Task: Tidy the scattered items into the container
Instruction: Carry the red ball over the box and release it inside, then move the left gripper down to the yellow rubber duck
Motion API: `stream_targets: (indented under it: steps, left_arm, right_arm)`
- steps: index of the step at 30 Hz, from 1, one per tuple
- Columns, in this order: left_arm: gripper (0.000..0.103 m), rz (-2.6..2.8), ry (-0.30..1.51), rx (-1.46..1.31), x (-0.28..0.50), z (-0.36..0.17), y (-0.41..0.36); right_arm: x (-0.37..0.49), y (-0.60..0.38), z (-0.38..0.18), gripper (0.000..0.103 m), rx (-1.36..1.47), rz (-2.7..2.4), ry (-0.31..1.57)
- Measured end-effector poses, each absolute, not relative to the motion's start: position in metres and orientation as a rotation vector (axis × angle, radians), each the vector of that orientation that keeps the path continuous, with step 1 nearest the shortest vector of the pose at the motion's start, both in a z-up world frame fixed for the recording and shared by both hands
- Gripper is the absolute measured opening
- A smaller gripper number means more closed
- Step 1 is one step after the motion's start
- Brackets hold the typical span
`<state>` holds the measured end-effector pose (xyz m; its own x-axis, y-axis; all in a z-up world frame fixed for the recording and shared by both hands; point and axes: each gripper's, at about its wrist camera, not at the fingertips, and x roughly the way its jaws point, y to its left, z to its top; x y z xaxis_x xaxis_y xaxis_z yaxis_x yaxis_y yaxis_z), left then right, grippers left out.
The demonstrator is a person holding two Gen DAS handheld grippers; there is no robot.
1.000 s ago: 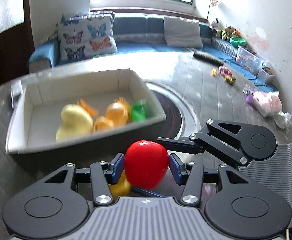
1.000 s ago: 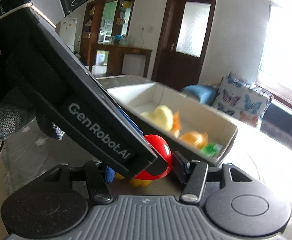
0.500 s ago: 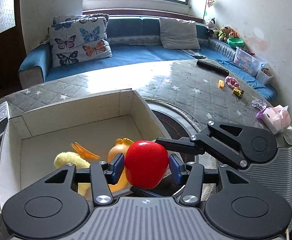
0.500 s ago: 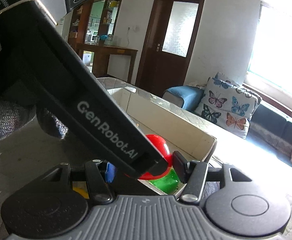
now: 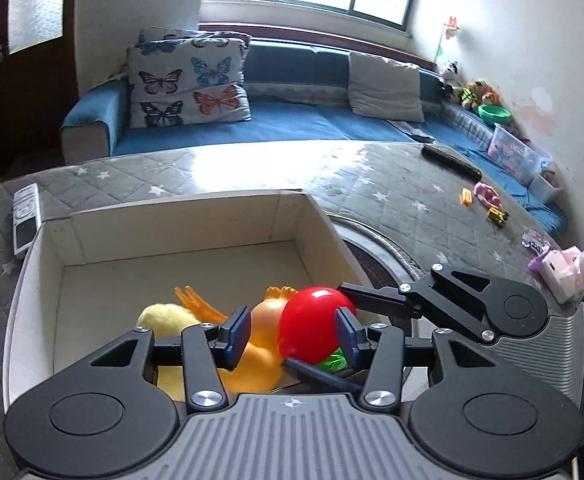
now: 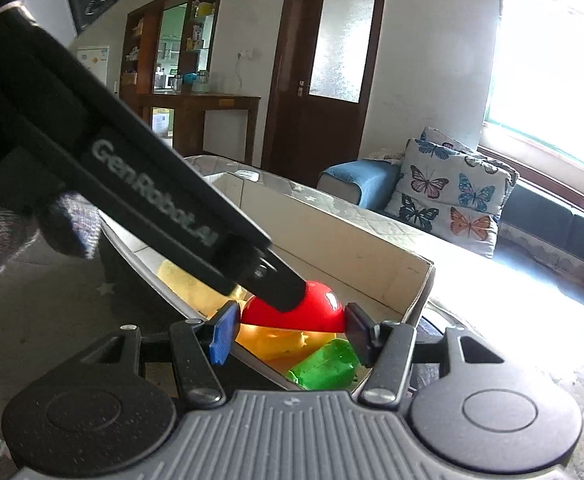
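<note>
A shiny red ball [image 5: 312,328] hangs over the near right corner of the white cardboard box [image 5: 172,220]. My left gripper [image 5: 293,334] has opened: its left pad stands clear of the ball and only the right pad [image 5: 345,334] touches it. My right gripper [image 6: 292,330] comes in from the right and its pads sit at the ball's [image 6: 311,312] two sides. Inside the box lie a yellow plush [image 5: 164,316], an orange toy [image 5: 260,352] and a green piece [image 6: 323,364].
A phone handset [image 5: 25,214] lies on the grey quilted table left of the box. Small toys [image 5: 487,200] and a black remote [image 5: 449,160] lie far right. A dark round mat [image 5: 375,264] sits right of the box. A blue sofa stands behind.
Both grippers carried the red ball up from the table and over the box's near right corner. The left jaws have now opened off the ball.
</note>
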<state>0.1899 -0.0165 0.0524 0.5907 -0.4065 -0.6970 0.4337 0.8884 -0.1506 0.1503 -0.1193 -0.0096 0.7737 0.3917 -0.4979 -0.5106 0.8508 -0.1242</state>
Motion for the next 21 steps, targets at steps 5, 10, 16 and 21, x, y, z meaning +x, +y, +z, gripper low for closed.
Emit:
stream_targets:
  steps: [5,10,16,21]
  left_arm:
    - [0.049,-0.462,0.797,0.006,0.184,0.052,-0.006]
    - [0.049,-0.439,0.785,-0.023,0.177,0.054,0.003]
    - [0.049,-0.409,0.774,-0.045,0.163,0.054,0.012]
    - [0.049,-0.386,0.77,-0.069,0.148,0.051,0.017]
  right_arm:
    - [0.151,-0.121,-0.011,0.058,-0.259,0.47,0.485]
    - [0.146,-0.127,-0.009,0.059,-0.238,0.453,0.49]
    - [0.131,-0.132,-0.006,0.06,-0.23,0.452,0.48]
    - [0.119,-0.134,-0.006,0.06,-0.211,0.456,0.488]
